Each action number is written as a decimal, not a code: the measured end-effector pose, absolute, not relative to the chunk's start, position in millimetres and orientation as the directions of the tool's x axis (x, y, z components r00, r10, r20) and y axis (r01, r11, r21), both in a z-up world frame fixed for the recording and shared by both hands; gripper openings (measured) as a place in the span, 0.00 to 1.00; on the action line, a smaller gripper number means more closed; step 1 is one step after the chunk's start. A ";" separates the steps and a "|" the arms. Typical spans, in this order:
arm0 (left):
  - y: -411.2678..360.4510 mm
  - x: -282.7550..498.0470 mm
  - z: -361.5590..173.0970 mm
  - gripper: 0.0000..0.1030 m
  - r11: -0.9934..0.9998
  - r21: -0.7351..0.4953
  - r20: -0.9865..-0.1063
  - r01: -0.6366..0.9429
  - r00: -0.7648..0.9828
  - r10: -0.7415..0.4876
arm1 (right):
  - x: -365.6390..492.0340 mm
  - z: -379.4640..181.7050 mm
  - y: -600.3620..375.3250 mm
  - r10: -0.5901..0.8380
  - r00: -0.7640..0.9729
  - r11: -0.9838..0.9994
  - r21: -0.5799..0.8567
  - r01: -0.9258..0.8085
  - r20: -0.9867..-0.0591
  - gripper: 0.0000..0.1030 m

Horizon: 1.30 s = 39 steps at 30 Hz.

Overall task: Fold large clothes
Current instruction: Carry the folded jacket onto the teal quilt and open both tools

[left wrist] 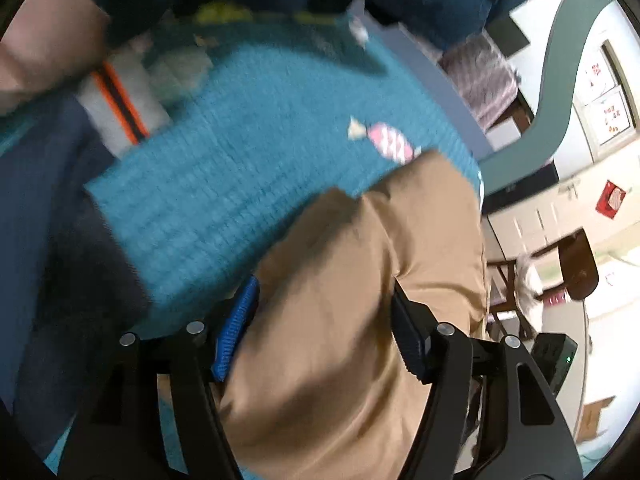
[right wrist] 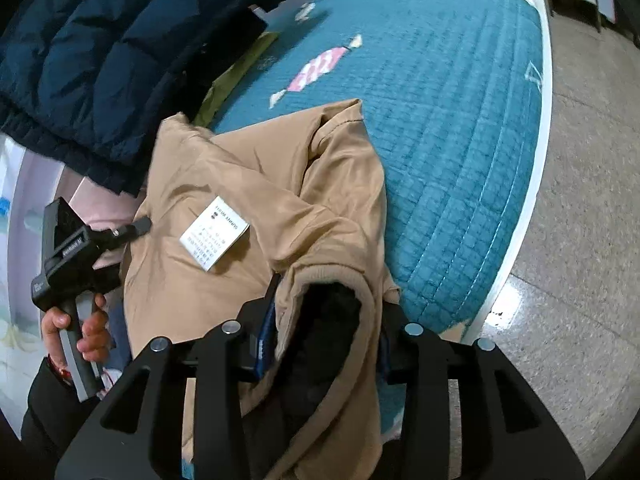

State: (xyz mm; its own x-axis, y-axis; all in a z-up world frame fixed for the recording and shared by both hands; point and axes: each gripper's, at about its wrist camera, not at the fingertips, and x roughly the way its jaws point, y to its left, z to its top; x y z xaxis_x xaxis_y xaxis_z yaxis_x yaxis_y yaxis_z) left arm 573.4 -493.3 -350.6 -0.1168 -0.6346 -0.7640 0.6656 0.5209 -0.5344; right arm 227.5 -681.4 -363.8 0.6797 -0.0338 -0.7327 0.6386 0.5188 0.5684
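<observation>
Tan jacket (right wrist: 248, 184) lies on teal quilt (right wrist: 460, 120).

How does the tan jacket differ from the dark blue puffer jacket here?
The tan jacket is smooth, while the dark blue puffer jacket is quilted into puffy panels. The tan one lies in front between the right tool's fingers, its white label showing; the puffer lies further back, away from both tools. Both rest on the teal quilt.

Dim, even indoor light. The left wrist view is motion-blurred throughout; the right is sharper, with glare on the floor (right wrist: 506, 300). Fisheye bending darkens the edges.
</observation>
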 end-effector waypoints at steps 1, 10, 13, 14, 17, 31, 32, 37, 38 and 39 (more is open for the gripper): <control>-485.7 571.3 -342.1 0.63 0.522 -0.520 -0.764 0.676 -0.094 -0.639 | 226.8 -360.6 -681.0 -0.031 0.676 0.534 0.560 0.634 -0.736 0.36; -443.6 517.4 -299.3 0.64 0.477 -0.360 -0.748 0.802 0.058 -0.661 | 227.5 -332.8 -667.4 -0.041 0.643 0.667 0.458 0.588 -0.765 0.37; -440.0 499.0 -306.4 0.64 0.472 -0.346 -0.768 0.811 0.043 -0.639 | 226.1 -333.0 -677.6 -0.032 0.634 0.673 0.452 0.585 -0.773 0.39; -437.4 496.0 -308.3 0.64 0.477 -0.362 -0.762 0.801 0.040 -0.647 | 225.4 -335.2 -682.4 -0.022 0.634 0.667 0.461 0.585 -0.773 0.39; -422.5 489.4 -311.6 0.64 0.512 -0.424 -0.744 0.747 0.036 -0.667 | 222.5 -335.1 -687.9 -0.016 0.604 0.674 0.438 0.595 -0.797 0.39; -407.5 437.2 -310.0 0.69 0.537 -0.386 -0.741 0.750 0.094 -0.664 | 255.1 -299.4 -602.4 0.089 0.591 0.892 0.328 0.311 -0.802 0.45; -405.0 436.4 -310.9 0.69 0.539 -0.390 -0.743 0.747 0.090 -0.663 | 265.4 -313.1 -593.8 0.068 0.540 0.907 0.278 0.317 -0.839 0.45; -381.0 433.8 -309.8 0.69 0.584 -0.380 -0.757 0.717 0.122 -0.642 | 280.9 -358.5 -594.5 0.060 0.445 0.907 0.236 0.350 -0.893 0.47; -374.0 432.0 -308.4 0.69 0.600 -0.367 -0.762 0.711 0.140 -0.632 | 280.9 -354.8 -593.4 0.055 0.446 0.906 0.232 0.354 -0.893 0.48; -368.1 430.1 -306.9 0.70 0.612 -0.357 -0.765 0.705 0.156 -0.625 | 280.5 -351.3 -590.9 0.047 0.445 0.907 0.225 0.356 -0.894 0.48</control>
State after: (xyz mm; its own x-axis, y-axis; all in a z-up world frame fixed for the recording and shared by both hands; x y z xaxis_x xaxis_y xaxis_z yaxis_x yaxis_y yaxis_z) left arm 430.1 -368.1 -306.9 0.1562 -0.6254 -0.7645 0.7055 0.6124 -0.3568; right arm 280.5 -590.9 -351.3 0.4447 0.0471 -0.8944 0.3559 0.9071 0.2247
